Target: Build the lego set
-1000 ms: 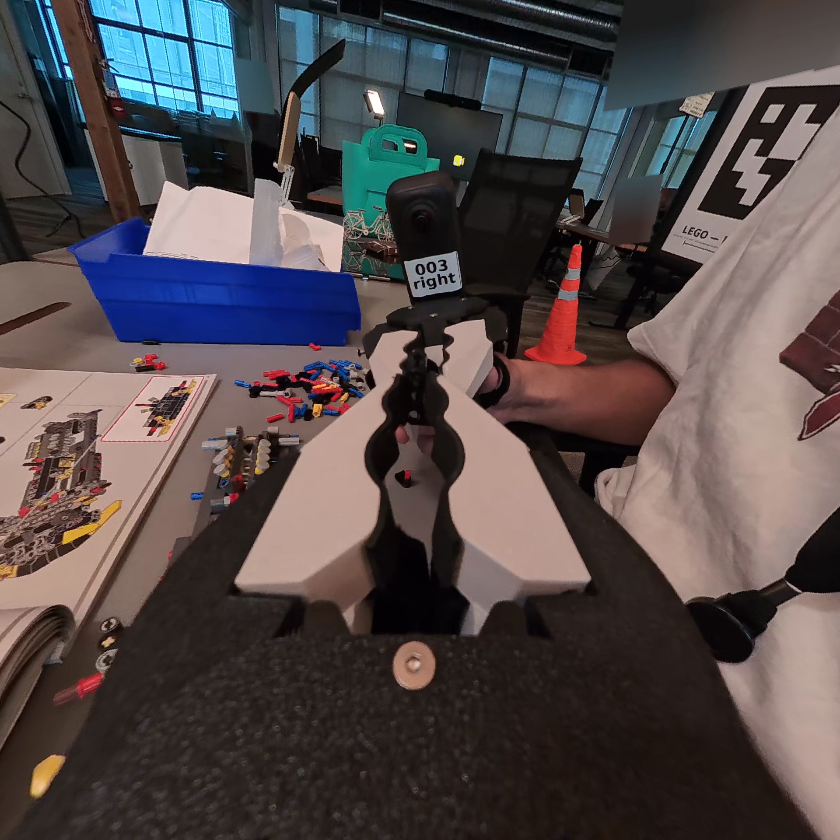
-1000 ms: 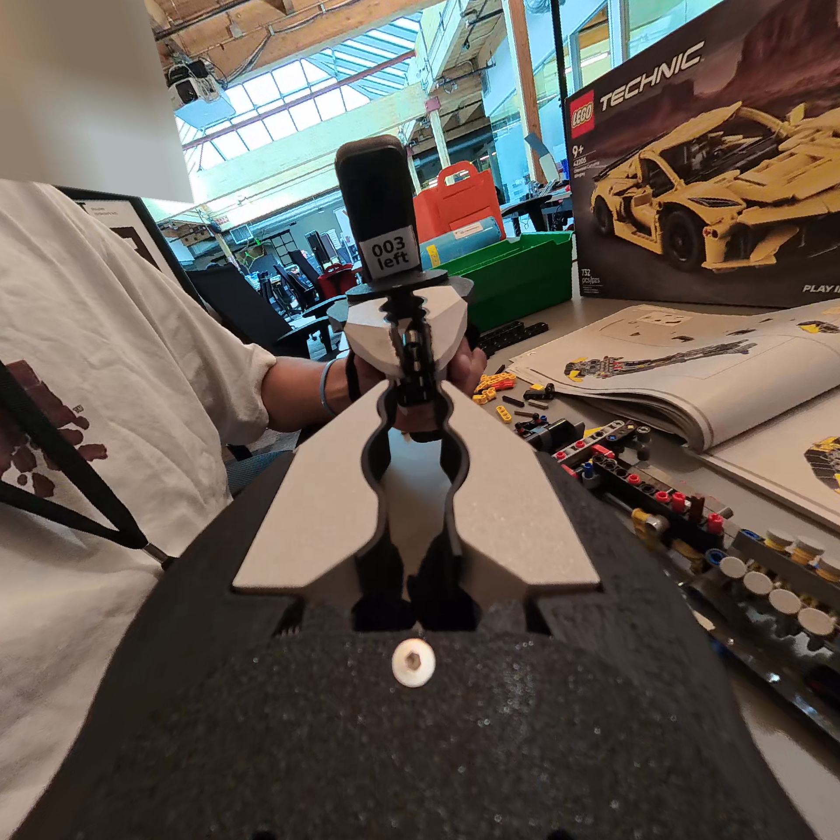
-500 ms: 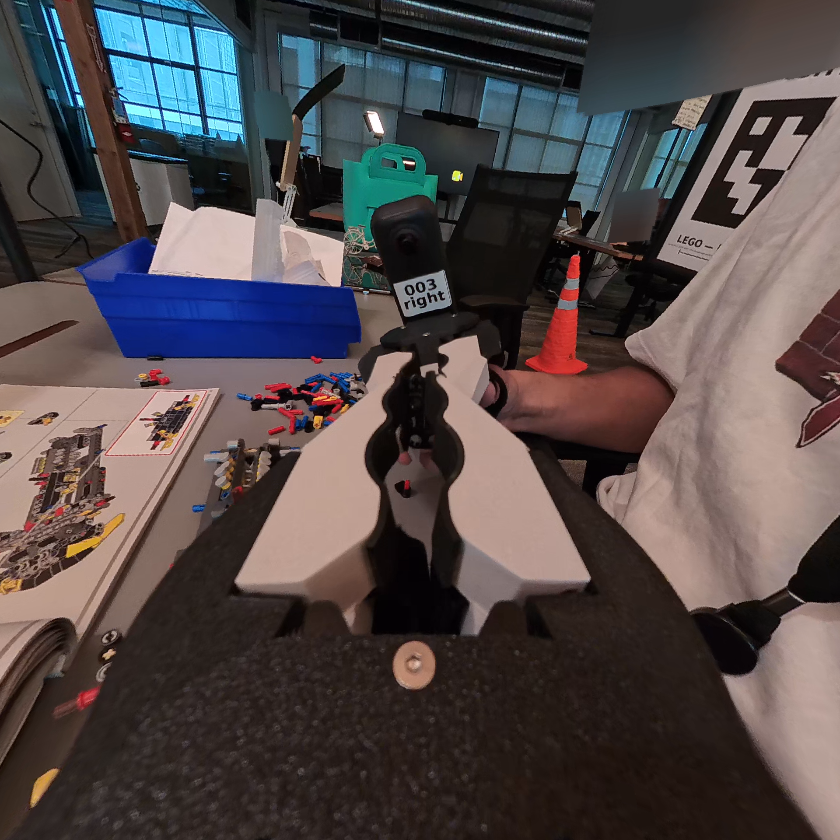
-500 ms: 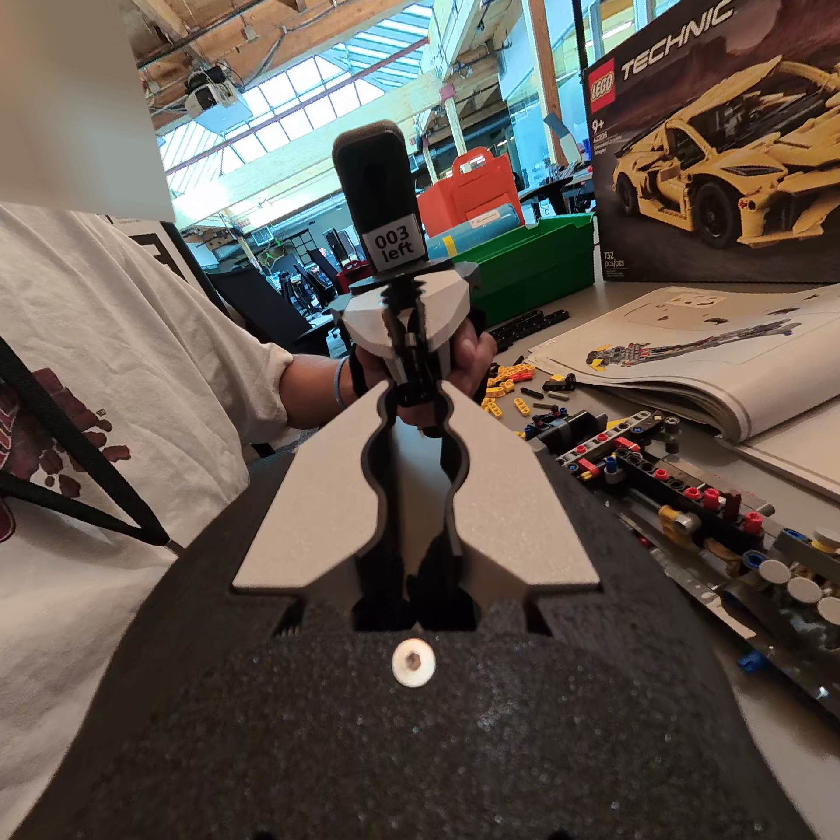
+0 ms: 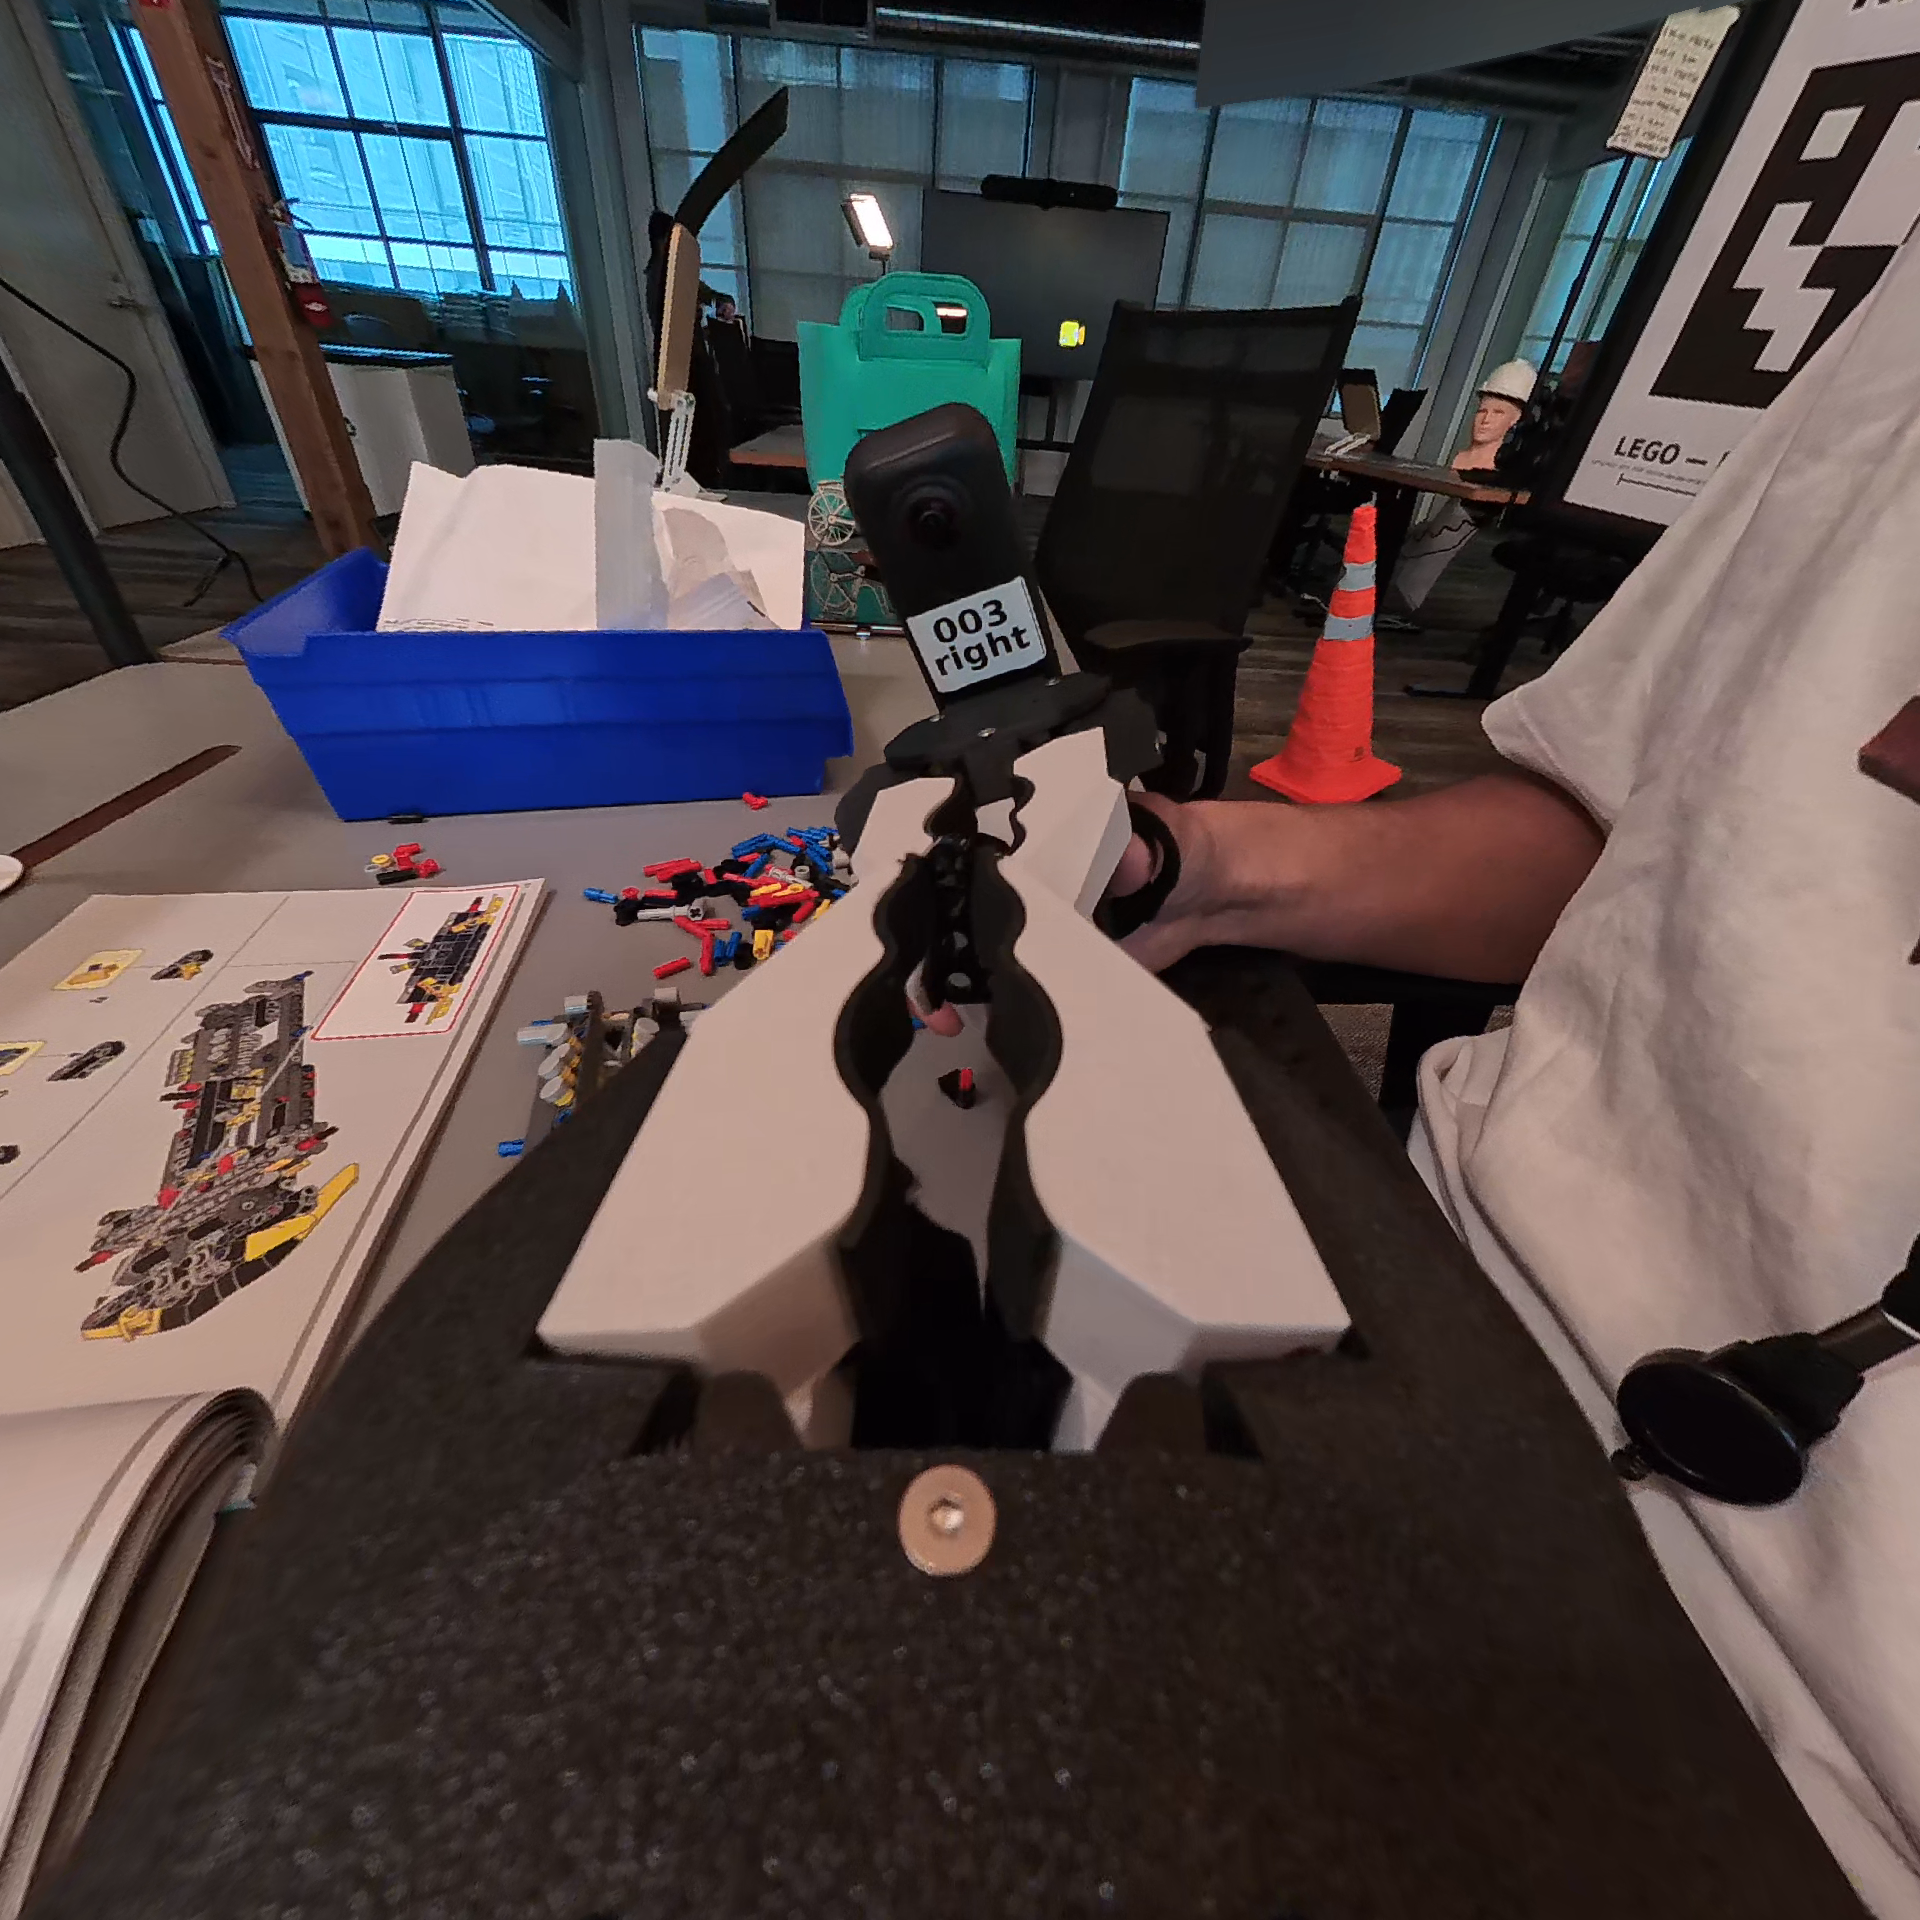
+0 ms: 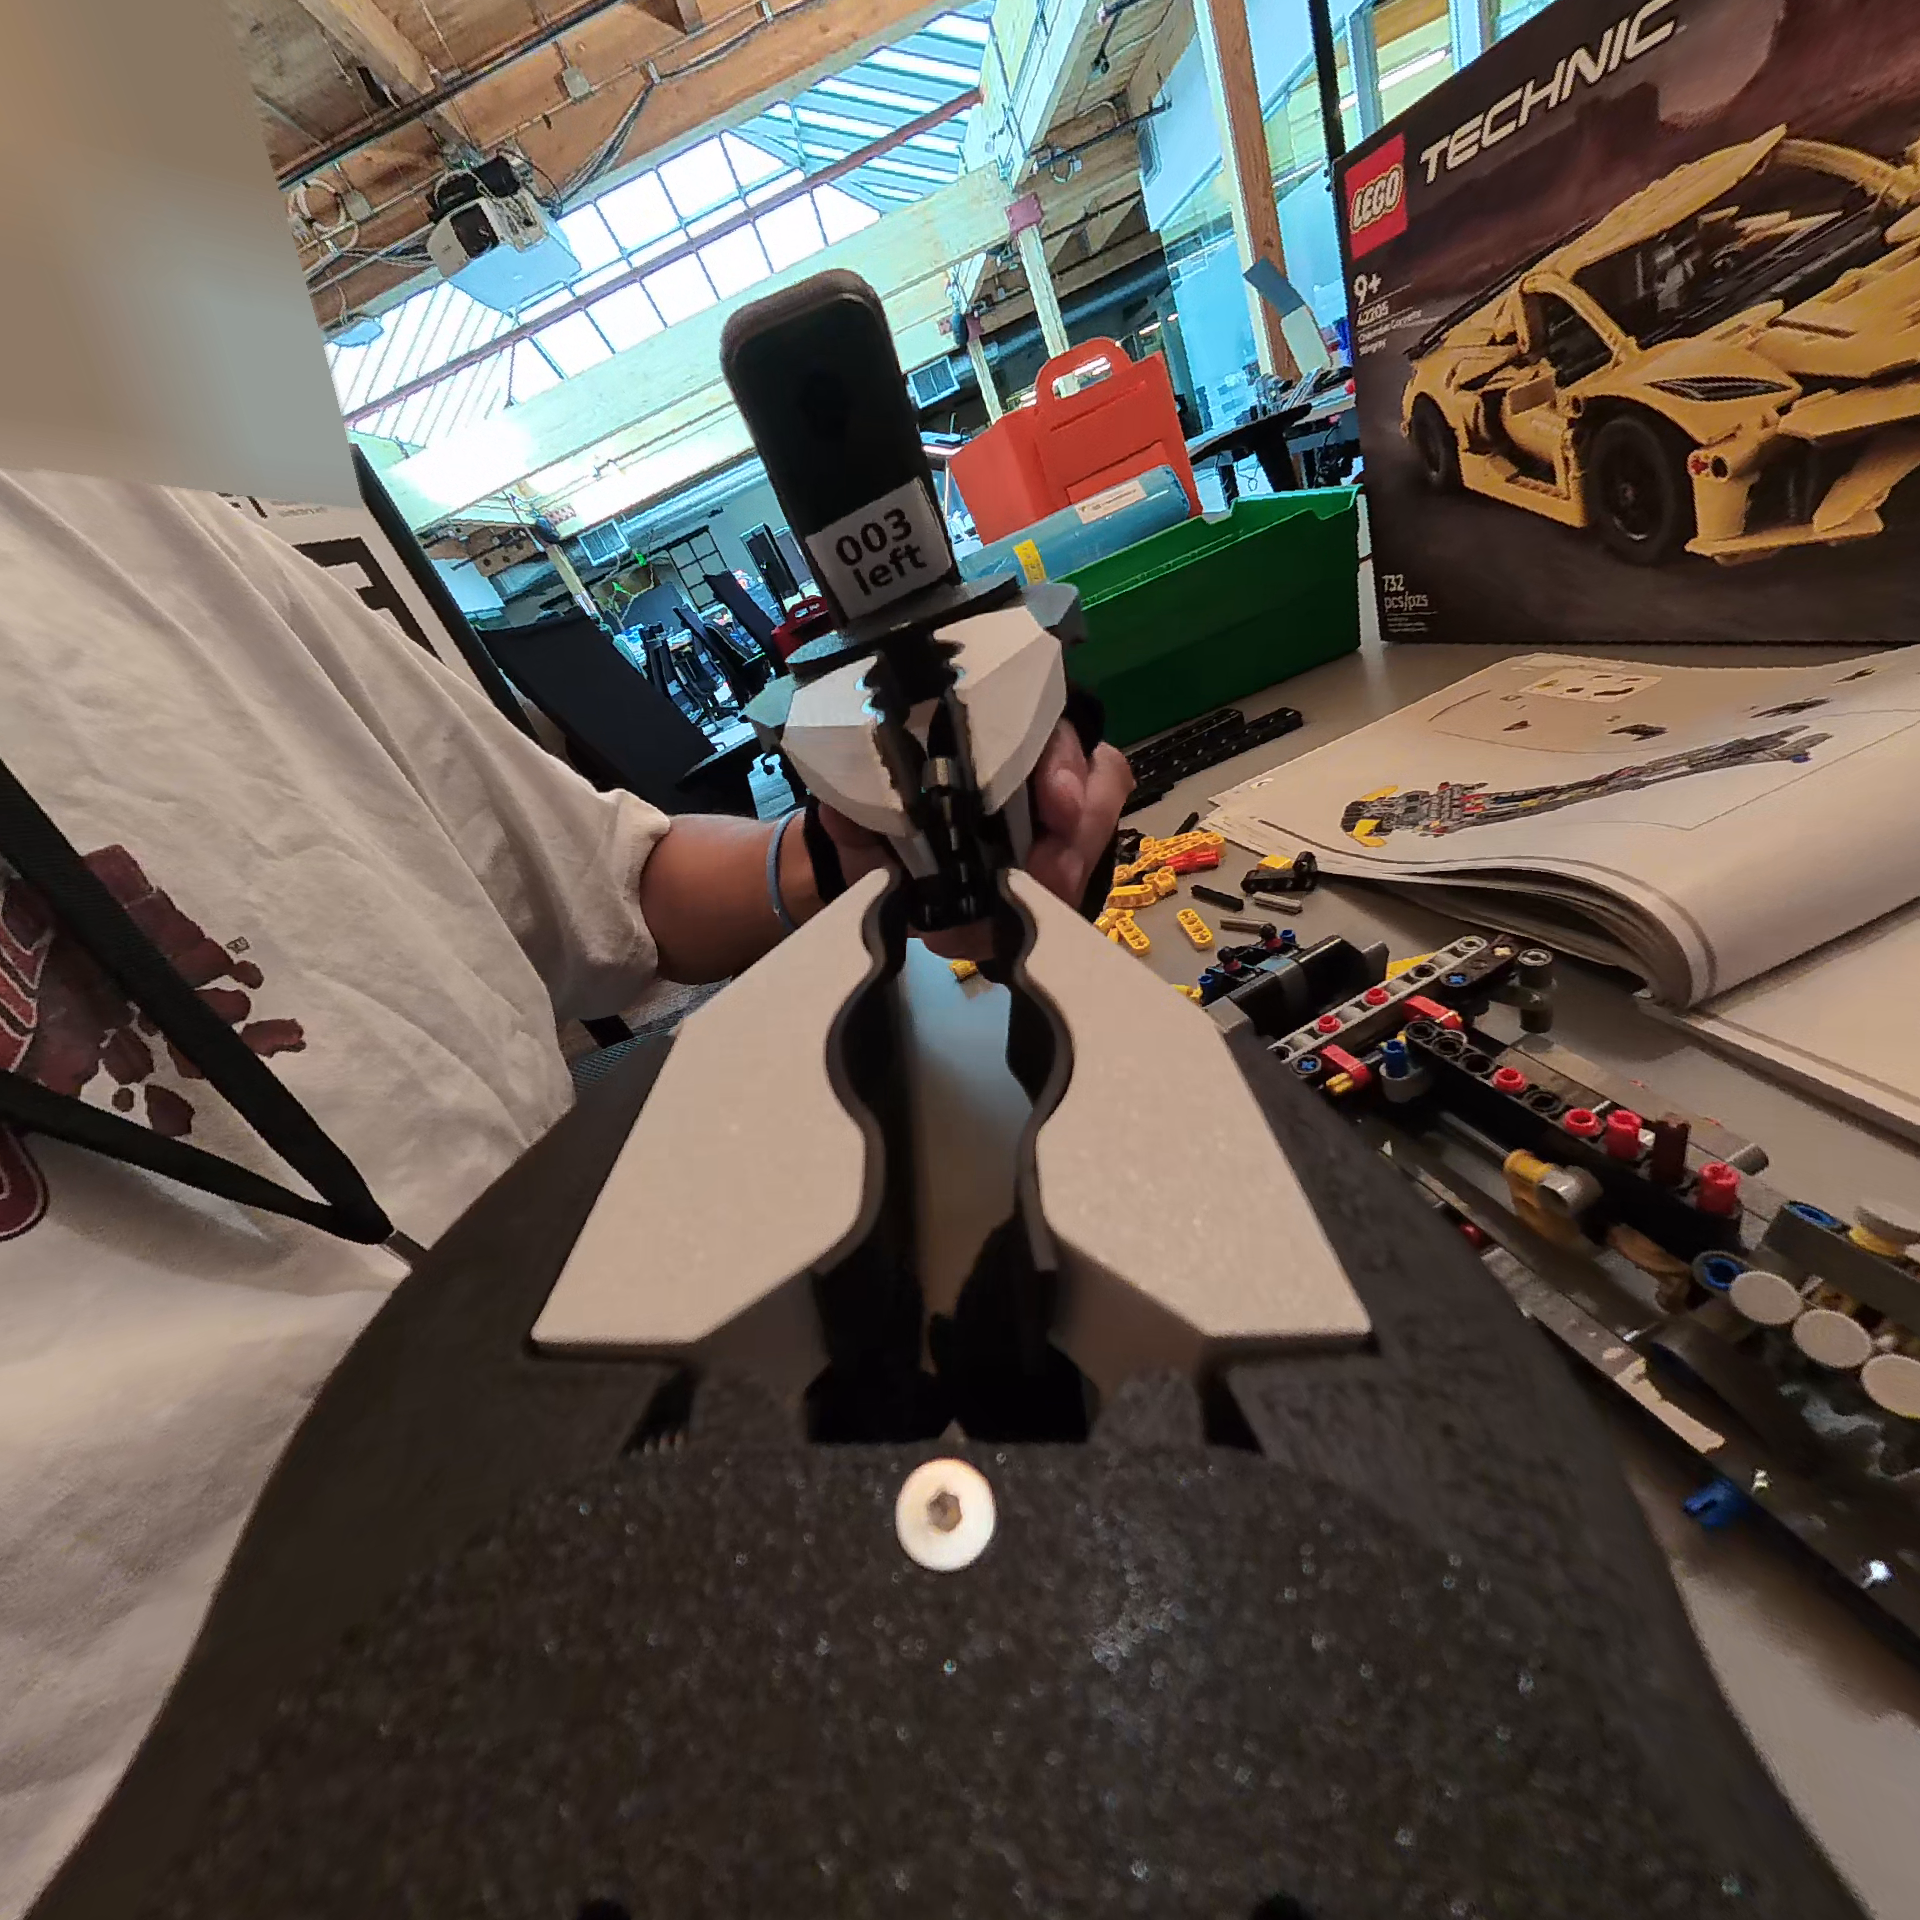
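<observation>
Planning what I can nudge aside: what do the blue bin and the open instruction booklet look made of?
Blue bin: apparently rigid moulded plastic, semi-gloss; uniform colour, stepped moulded rim. Instruction booklet: paper, smooth printed pages; thin stacked sheets curl at the near edge.

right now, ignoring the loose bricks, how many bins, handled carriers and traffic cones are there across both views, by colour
blue plastic bin: 1
green plastic bin: 1
teal handled carrier: 1
orange handled carrier: 1
orange traffic cone: 1
total: 5
</observation>
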Demonstrator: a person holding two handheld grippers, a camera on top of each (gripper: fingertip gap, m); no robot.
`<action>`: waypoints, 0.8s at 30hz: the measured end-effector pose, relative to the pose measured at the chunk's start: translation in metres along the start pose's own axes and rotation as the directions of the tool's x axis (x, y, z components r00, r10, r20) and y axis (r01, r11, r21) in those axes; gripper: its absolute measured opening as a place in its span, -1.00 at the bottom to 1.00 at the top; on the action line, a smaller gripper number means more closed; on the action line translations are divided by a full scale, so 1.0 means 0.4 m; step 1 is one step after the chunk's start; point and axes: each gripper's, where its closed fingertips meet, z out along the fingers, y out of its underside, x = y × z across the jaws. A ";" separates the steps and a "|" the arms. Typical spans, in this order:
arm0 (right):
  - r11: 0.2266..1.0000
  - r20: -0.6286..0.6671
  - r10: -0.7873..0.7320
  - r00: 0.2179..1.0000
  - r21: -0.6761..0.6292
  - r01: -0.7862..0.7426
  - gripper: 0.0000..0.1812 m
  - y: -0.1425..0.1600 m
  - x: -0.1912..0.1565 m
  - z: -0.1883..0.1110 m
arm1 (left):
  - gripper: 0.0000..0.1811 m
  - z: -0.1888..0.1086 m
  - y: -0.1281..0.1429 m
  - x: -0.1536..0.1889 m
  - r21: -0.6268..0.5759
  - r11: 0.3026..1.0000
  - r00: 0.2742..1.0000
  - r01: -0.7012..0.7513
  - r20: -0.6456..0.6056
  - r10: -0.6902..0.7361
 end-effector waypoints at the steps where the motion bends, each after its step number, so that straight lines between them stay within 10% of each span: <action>1: 1.000 -0.006 -0.001 1.000 0.000 0.001 -0.84 0.000 0.002 0.000 | -0.93 0.000 0.001 -0.003 -0.007 1.000 1.000 0.002 0.006 -0.002; 7: 0.976 -0.244 -0.173 0.954 -0.171 0.134 -0.69 -0.003 0.077 -0.129 | -0.93 -0.018 0.020 -0.038 -0.073 0.997 0.998 0.031 0.050 -0.028; 12: 0.844 -0.322 -0.189 0.928 -0.536 -0.014 -0.69 0.163 0.103 -0.283 | -0.94 -0.007 0.066 -0.054 -0.162 0.987 0.997 0.008 0.080 0.005; 24: 0.677 -0.227 -0.357 0.906 -0.731 0.084 -0.71 0.265 0.129 -0.283 | -0.93 0.038 0.176 -0.016 -0.370 0.920 0.987 -0.128 0.039 0.153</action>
